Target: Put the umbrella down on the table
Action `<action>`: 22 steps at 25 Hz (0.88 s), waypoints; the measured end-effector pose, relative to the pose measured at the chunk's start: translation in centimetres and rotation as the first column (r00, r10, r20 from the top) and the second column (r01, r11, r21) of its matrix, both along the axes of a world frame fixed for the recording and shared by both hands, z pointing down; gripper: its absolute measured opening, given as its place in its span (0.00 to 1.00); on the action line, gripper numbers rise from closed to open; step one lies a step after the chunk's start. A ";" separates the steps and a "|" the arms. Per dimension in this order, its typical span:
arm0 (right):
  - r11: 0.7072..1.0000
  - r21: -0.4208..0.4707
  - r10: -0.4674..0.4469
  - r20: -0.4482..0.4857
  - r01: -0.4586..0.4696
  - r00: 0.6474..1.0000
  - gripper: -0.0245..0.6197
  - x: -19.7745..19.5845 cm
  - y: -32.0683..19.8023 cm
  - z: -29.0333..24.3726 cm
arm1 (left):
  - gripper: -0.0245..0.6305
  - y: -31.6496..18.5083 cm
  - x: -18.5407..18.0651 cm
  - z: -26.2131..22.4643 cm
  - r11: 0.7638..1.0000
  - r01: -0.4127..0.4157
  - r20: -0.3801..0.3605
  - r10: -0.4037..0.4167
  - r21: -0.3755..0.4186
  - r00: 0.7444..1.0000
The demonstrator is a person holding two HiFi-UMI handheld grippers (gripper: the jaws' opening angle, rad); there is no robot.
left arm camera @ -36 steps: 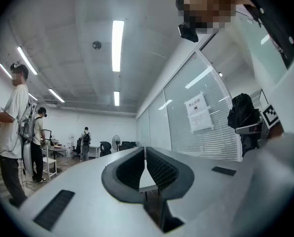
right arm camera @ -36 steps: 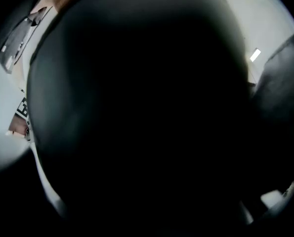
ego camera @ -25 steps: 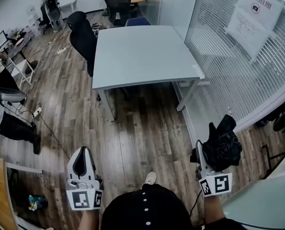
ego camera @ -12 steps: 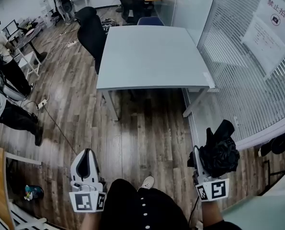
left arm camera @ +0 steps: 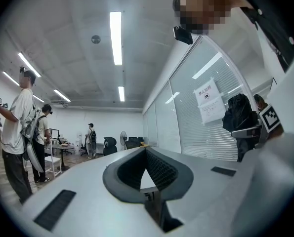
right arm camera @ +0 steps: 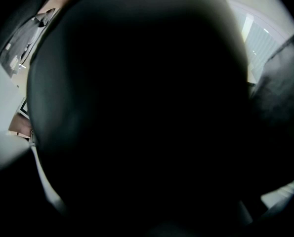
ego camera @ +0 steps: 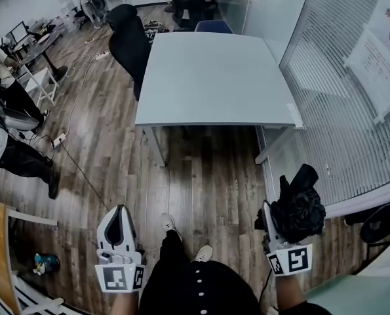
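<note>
This is an office. A big pale grey table (ego camera: 214, 77) stands at 12 o'clock on a wood floor (ego camera: 201, 176). A black office chair (ego camera: 130, 41) is beside it at 11 o'clock. At 2 o'clock there is a glass wall with blinds (ego camera: 332, 110), and a paper notice (ego camera: 386, 51) is stuck on it. At 10 o'clock a computer screen (ego camera: 18, 31) sits on a desk (ego camera: 40, 44). A power strip (ego camera: 57, 138) lies on the floor at 9 o'clock. Long strip lights (left arm camera: 115, 37) shine on the ceiling.
</note>
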State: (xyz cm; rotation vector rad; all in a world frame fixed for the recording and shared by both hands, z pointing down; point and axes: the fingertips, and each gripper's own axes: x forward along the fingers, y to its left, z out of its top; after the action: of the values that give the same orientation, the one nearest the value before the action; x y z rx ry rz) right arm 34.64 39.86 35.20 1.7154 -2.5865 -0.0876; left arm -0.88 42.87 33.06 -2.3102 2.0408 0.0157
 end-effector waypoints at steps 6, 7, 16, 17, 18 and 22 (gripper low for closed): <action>1.000 0.016 -0.008 -0.004 0.008 1.000 0.43 -1.6 -3.3 -0.9 | 0.06 -2.7 -1.5 -0.7 1.000 0.005 -0.005 -0.005 0.019 1.000; 1.000 0.016 -0.008 -0.004 0.008 1.000 0.43 -1.9 -3.8 -1.0 | 0.06 -3.1 -1.8 -0.7 1.000 0.006 -0.005 -0.006 0.019 1.000; 1.000 0.011 -0.018 -0.007 0.018 1.000 0.43 -4.4 -8.1 -1.0 | 0.06 -7.2 -4.1 -0.6 1.000 0.015 -0.008 -0.015 0.011 1.000; 1.000 0.011 -0.016 -0.006 0.016 1.000 0.43 -4.6 -8.7 -1.1 | 0.06 -7.8 -4.3 -0.7 1.000 0.013 -0.008 -0.013 0.013 1.000; 1.000 0.012 -0.015 -0.005 0.015 1.000 0.43 -4.8 -9.2 -1.2 | 0.06 -8.4 -4.6 -0.8 1.000 0.012 -0.008 -0.012 0.014 1.000; 1.000 0.017 -0.015 -0.005 0.015 1.000 0.43 -6.0 -11.6 -1.3 | 0.06 -10.7 -5.6 -0.9 1.000 0.010 -0.009 -0.009 0.019 1.000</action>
State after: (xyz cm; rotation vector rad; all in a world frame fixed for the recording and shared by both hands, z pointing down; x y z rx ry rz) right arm 28.65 28.24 33.87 1.6994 -2.6033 -0.1141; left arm -6.50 32.13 32.12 -2.2934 2.0466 0.0449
